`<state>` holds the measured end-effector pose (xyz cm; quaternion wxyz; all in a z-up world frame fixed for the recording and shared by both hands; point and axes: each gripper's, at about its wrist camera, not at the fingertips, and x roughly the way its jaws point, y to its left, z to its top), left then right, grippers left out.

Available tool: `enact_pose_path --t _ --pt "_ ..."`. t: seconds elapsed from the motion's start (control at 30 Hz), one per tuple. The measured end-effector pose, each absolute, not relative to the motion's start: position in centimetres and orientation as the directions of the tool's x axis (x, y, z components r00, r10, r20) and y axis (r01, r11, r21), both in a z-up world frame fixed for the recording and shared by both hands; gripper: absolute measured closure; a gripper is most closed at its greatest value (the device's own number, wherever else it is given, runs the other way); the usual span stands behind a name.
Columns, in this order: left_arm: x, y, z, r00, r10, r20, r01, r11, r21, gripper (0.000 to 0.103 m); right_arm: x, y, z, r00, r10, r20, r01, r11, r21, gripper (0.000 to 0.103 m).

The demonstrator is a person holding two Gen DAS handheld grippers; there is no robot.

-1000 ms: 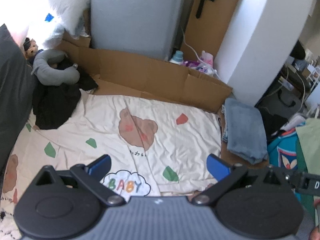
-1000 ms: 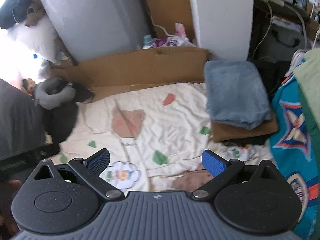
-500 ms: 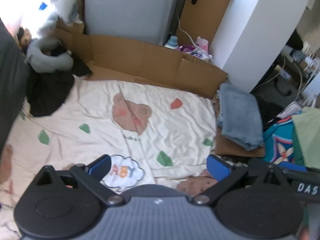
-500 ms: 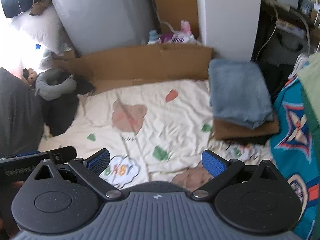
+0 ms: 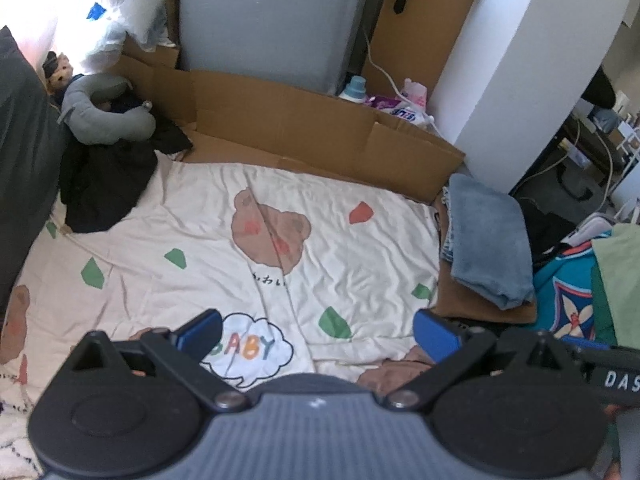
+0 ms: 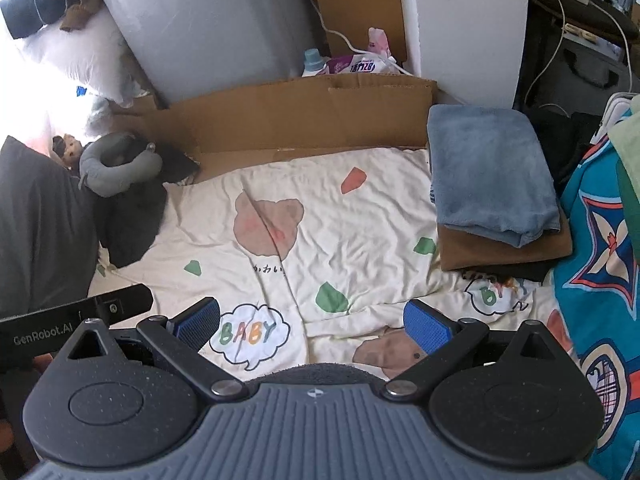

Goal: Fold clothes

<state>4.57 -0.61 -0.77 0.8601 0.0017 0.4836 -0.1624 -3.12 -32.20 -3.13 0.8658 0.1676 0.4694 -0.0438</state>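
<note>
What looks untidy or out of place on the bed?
A black garment lies crumpled at the far left corner of the cream sheet, under a grey neck pillow. The folded stack on the right looks neat.

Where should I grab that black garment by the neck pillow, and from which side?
Take the black garment at its loose lower edge, lying on the sheet, coming from the sheet side; the neck pillow sits on its far end.

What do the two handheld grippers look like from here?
Both match: the left gripper and right gripper have a ribbed grey body, black linkage arms on round black discs with silver pivot screws, and blue textured pads. White "GenRobot.AI" lettering marks the left one.
</note>
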Motion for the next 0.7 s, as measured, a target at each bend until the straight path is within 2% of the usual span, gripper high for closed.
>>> enact_pose_path --t 0.7 --pt "4.59 -1.63 -0.93 0.488 -0.173 -0.856 0.26 0.965 -0.047 0.001 -2.83 -32.22 -3.11 0.514 0.061 -0.856 0.234 0.95 0.208 0.002"
